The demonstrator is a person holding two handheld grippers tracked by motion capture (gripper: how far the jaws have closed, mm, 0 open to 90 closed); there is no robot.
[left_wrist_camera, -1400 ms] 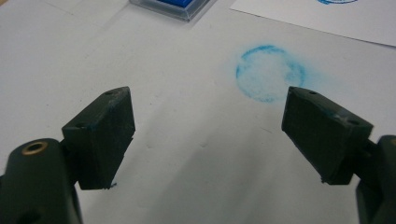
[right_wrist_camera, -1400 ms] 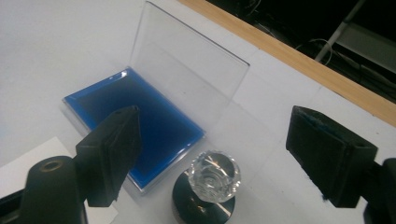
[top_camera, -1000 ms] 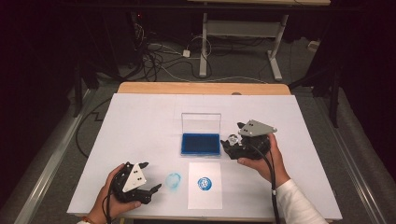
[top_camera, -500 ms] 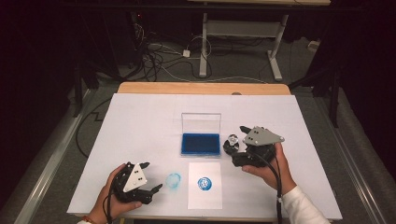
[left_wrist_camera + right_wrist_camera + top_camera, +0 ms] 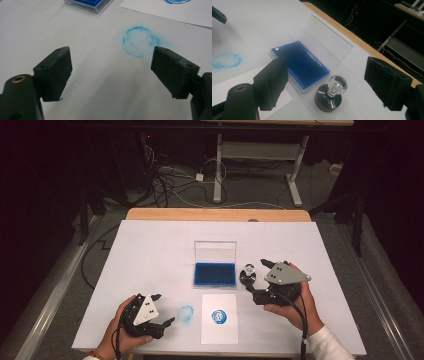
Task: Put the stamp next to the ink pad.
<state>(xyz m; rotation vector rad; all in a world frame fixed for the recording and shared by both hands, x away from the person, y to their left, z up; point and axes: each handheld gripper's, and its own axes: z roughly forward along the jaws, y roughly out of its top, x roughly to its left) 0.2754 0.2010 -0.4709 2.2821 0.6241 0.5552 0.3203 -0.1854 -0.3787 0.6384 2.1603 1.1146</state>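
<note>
Blue ink pad [image 5: 215,274] beside stamp [image 5: 248,274], right gripper [image 5: 256,277] spread around it, left gripper [image 5: 164,309] spread near smudge [image 5: 186,313]

Room dark, light falls mostly on the table [image 5: 150,250]: white top, wooden edge [image 5: 215,214] at the far side. Grey floor [image 5: 260,195] beyond it, with a tangle of cables [image 5: 165,180] and a white plug block [image 5: 199,176]. Behind that, a desk frame [image 5: 260,155] with grey legs. Metal rails [image 5: 55,285] flank the table on both sides.
</note>
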